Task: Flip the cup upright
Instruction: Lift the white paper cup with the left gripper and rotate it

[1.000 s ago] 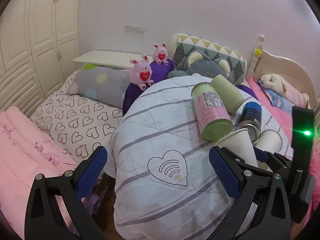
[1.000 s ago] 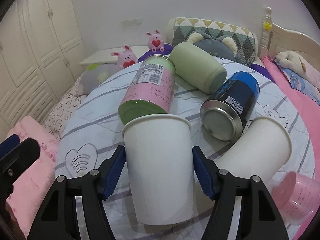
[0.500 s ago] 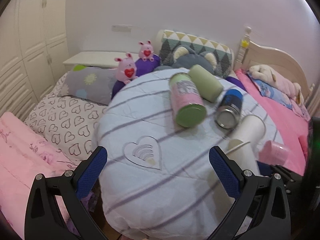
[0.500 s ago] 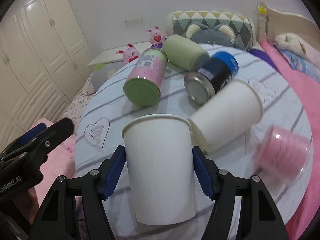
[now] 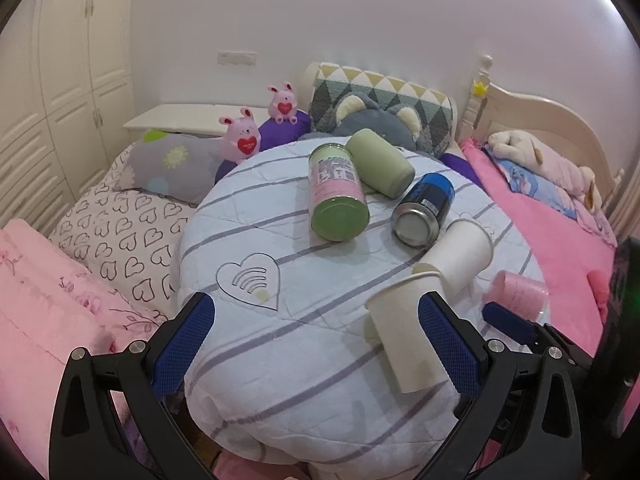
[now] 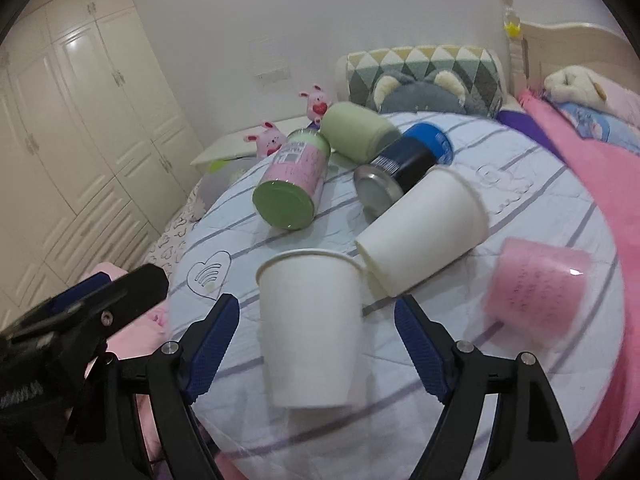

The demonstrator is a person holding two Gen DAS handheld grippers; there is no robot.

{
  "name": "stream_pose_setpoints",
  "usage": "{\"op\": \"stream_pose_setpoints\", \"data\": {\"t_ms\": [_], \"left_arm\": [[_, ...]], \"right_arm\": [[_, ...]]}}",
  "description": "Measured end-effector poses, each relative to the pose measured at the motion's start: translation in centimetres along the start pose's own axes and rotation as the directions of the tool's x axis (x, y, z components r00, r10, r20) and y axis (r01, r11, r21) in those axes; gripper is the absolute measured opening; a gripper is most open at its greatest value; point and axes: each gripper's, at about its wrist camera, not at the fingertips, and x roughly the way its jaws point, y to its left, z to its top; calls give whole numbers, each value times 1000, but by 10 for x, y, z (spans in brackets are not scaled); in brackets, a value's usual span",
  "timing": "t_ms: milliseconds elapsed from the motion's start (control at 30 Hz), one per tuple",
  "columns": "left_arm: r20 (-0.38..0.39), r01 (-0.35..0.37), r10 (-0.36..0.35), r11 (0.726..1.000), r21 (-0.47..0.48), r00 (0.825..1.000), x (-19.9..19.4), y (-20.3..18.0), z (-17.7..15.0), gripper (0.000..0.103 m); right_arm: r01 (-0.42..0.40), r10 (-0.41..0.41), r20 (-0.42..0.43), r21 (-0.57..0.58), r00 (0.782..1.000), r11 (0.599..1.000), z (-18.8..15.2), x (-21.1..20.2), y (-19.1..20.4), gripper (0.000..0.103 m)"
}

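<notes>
A white paper cup [image 6: 312,328] stands upright, mouth up, on the striped round table [image 6: 540,216], between the spread fingers of my right gripper [image 6: 318,344], which do not touch it. It also shows in the left wrist view [image 5: 404,336]. A second white paper cup [image 6: 424,236] lies on its side behind it, also seen in the left wrist view [image 5: 460,254]. A pink cup [image 6: 536,284] lies on its side to the right. My left gripper [image 5: 316,344] is open and empty at the table's front left edge.
A pink-and-green can [image 5: 336,196], a green cylinder [image 5: 380,162] and a blue can [image 5: 424,208] lie on their sides at the back of the table. Bedding, pillows and plush toys surround it. White wardrobes [image 6: 80,128] stand at left.
My right gripper carried the white cup back toward the table's front edge, set it upright and opened its jaws off it. The pink cup shifted. My left gripper pulled back.
</notes>
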Motion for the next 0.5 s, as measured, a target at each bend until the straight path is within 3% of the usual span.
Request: {"op": "stream_pose_setpoints", "data": {"t_ms": [300, 500], "left_arm": [[-54, -24, 25, 999, 27, 998, 9, -39, -9, 103], [-142, -47, 48, 999, 16, 989, 36, -62, -8, 103]], "right_arm": [[74, -74, 8, -62, 997, 995, -13, -30, -38, 81], [69, -68, 9, -54, 998, 996, -17, -40, -68, 81]]}}
